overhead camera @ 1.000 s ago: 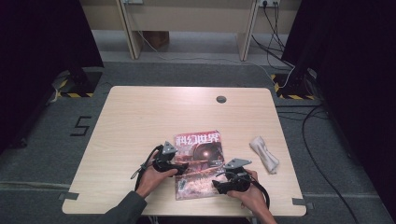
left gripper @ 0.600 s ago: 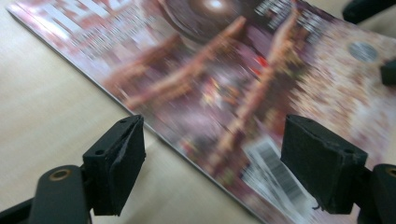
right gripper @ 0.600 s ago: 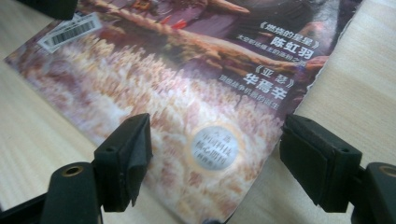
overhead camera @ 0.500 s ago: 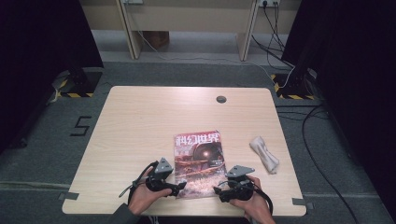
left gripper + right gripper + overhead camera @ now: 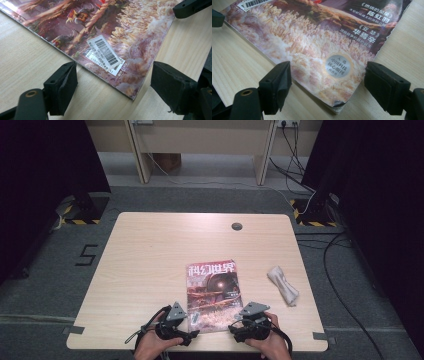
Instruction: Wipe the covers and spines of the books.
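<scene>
Here, a magazine [image 5: 212, 295] lies flat on the wooden surface [image 5: 145, 260], toward its near edge. The left hand-held gripper [image 5: 192, 334], jaws spread, sits at the magazine's near left corner; the right hand-held gripper [image 5: 233, 330], also spread, sits at its near right corner. A crumpled white cloth [image 5: 283, 285] lies to the right

The high view looked forward and down over the table [image 5: 150, 250]; both gripper views sat close at six o'clock, sharing the magazine's [image 5: 212, 295] near edge.
</scene>
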A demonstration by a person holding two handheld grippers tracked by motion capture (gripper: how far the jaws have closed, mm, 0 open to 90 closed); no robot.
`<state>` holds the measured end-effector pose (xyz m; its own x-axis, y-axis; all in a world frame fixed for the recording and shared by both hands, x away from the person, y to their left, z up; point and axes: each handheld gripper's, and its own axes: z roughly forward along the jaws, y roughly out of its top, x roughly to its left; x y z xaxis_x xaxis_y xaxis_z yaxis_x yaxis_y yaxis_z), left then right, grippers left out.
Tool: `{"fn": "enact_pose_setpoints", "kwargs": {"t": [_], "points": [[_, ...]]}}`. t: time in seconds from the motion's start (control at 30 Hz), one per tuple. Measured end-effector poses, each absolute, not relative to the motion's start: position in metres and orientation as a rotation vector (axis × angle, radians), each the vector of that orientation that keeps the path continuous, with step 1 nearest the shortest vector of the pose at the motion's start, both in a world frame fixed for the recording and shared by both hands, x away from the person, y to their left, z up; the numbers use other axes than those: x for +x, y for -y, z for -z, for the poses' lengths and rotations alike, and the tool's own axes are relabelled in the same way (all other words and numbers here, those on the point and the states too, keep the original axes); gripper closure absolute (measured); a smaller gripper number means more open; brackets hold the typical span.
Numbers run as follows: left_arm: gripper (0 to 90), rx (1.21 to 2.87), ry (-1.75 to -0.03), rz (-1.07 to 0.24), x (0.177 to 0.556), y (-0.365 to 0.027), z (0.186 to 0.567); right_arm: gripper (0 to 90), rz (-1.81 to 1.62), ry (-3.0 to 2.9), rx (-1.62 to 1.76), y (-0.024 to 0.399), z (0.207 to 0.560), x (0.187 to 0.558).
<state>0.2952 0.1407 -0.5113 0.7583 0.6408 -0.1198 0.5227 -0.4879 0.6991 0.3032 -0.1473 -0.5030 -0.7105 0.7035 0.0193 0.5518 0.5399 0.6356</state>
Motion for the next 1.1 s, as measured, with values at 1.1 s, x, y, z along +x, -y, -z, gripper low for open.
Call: {"fn": "enact_pose_setpoints", "kwargs": {"t": [1.1], "points": [[24.0, 2.189, -1.001, -0.356, 0.342, -0.152, 0.512, 22.3, -0.924, -2.448, 1.13, 0.124, 0.508, 0.343]]}}
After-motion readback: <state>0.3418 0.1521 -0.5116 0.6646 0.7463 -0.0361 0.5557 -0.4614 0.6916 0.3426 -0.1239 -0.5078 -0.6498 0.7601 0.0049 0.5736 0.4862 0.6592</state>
